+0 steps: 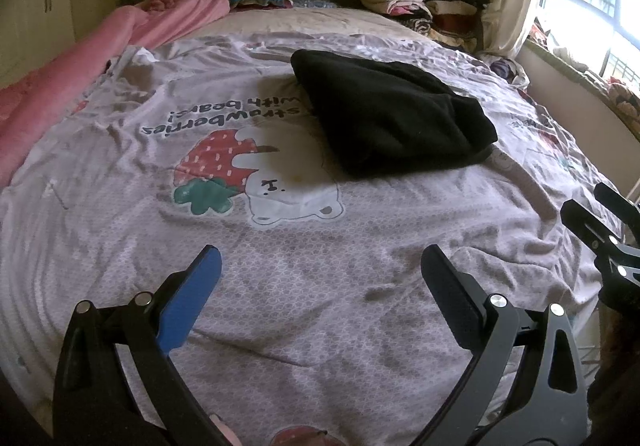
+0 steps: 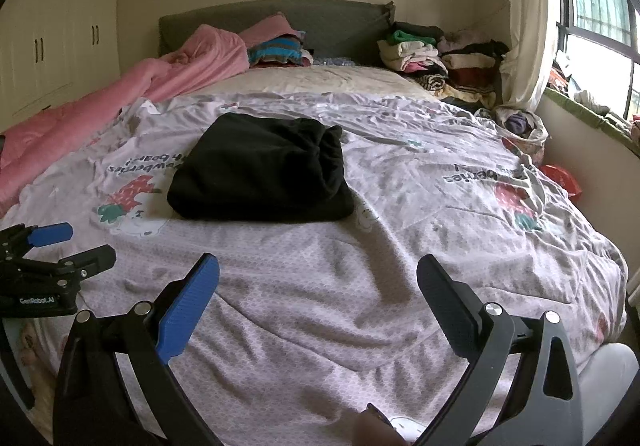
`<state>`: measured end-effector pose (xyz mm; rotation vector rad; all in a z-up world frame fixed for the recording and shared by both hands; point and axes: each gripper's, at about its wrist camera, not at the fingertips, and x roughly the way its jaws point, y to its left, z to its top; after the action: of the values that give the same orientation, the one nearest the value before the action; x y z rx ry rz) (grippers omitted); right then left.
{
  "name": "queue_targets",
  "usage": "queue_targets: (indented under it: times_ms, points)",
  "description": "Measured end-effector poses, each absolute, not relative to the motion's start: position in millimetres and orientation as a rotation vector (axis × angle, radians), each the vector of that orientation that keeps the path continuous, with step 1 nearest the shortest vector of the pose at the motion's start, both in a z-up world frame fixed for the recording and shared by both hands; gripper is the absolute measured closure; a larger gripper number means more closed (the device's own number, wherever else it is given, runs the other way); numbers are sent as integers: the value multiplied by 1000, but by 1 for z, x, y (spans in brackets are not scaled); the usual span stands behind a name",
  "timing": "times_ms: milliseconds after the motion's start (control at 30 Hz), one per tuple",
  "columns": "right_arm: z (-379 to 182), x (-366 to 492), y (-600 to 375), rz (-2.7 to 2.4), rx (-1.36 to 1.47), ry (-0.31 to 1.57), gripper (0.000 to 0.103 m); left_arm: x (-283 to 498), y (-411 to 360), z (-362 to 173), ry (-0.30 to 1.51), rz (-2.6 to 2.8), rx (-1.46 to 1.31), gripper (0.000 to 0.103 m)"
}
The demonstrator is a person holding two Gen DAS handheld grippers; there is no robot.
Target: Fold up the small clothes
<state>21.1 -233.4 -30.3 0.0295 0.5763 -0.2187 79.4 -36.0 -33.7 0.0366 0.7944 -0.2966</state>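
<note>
Reading "GenRobot.AI" on left gripper (image 2: 56,246); sheet (image 2: 400,206) prints "strawberries".

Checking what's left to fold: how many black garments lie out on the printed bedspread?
1. The black garment lies already folded mid-bed on the printed bedspread, beyond both open grippers. Dark pieces in the stacked clothes pile by the headboard may hide more.

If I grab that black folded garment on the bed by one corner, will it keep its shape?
Probably not. The black garment looks like soft, thick fleece, so its layers would likely droop and unfold. It also seems bulky, so fairly light but awkward for one open hand-held gripper.
</note>
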Motion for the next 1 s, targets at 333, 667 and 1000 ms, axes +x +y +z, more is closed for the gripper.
queue_targets:
  times_ms: [333, 667, 1000]
  points:
    - [-31, 21, -233, -217, 27, 579, 4, 80, -35, -34, 794, -289, 50, 10]
    - [-33, 19, -234, -224, 32, 582, 4, 78, -36, -34, 796, -296, 55, 10]
    - [-39, -9, -291, -432, 119, 594, 5, 96, 4, -42, 863, -266, -59, 10]
